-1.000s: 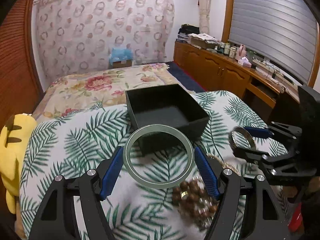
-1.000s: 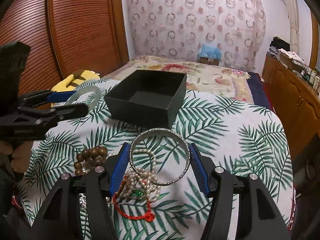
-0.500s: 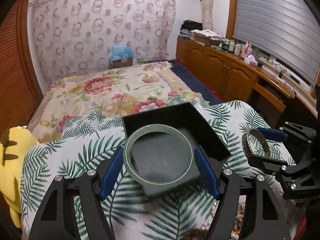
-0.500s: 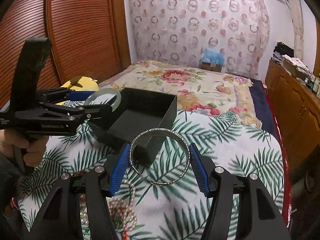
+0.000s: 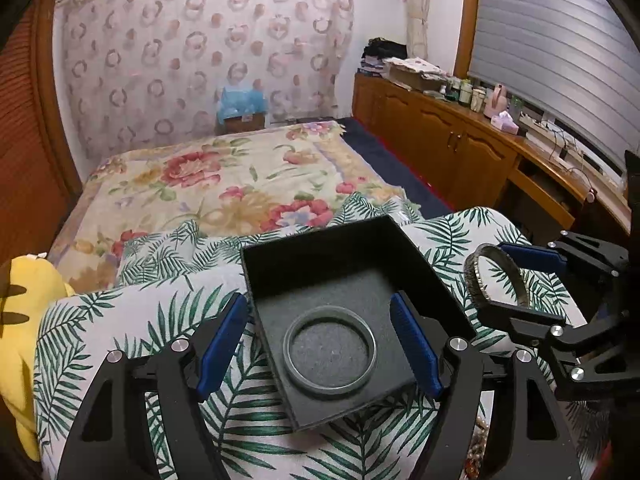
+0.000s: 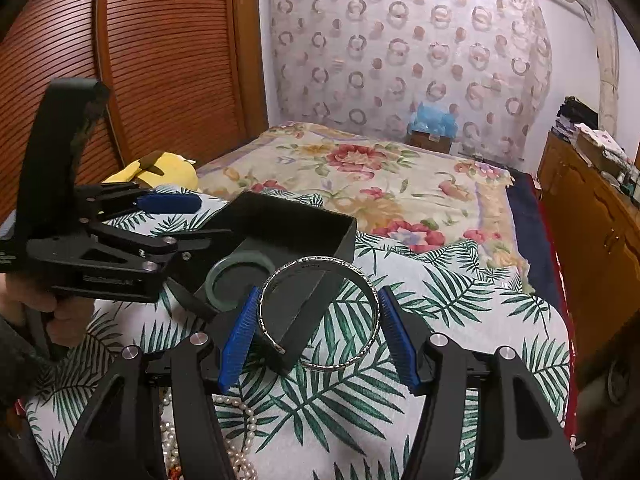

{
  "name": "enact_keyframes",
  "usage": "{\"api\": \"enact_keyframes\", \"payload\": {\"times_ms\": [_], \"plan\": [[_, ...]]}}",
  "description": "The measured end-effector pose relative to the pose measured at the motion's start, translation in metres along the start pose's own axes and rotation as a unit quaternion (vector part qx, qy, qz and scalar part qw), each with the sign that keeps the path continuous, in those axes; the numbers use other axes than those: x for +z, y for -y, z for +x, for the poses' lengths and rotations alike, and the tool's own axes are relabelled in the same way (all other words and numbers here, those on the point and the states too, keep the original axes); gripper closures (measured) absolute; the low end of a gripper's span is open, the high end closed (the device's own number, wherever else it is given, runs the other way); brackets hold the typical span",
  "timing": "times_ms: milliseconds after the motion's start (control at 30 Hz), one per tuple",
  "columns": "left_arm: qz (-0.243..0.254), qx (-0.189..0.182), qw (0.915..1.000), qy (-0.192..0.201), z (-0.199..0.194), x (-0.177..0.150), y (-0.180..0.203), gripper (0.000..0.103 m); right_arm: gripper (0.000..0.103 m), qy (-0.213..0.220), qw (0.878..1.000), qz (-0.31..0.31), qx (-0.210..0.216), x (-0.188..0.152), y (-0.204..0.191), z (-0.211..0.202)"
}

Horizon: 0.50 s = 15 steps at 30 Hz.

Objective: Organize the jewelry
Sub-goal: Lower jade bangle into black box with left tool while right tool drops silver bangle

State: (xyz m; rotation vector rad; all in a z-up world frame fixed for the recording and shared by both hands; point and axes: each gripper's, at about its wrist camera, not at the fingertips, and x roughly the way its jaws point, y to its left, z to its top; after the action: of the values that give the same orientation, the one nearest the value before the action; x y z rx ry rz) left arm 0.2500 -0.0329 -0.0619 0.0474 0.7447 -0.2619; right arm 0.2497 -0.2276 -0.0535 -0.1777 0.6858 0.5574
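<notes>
Lying now in black box (image 5: 436, 288), green bangle (image 5: 330, 351), left jaws emptied

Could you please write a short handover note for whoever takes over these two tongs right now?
Left tongs: open, empty, above the black box.
Right tongs: shut on the silver bangle, beside the box, not yet over it.
Done: green jade bangle lies flat on the box's grey lining.
Left: drop the silver bangle in the box, then collect the pearl strand lying on the palm-leaf cloth near the right tongs.
</notes>
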Motion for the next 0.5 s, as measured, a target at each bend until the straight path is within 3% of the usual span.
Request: {"api": "enact_keyframes", "payload": {"times_ms": [167,300,500], "plan": [[-0.010,0.013,0.9998,0.008,-0.013,-0.003,-0.011,0.032,0.041,0.001,1.000,-0.010,0.005,0.003,-0.005,0.005],[-0.021,0.031,0.9992,0.015,-0.025,-0.009,-0.023,0.026,0.041,0.007,1.000,-0.024,0.016,0.014,-0.012,0.014],[-0.041,0.047,0.9979,0.018,-0.040,-0.020,-0.043,0.025,0.041,-0.011,0.999,-0.044,0.029,0.024,-0.026,0.040]]}}
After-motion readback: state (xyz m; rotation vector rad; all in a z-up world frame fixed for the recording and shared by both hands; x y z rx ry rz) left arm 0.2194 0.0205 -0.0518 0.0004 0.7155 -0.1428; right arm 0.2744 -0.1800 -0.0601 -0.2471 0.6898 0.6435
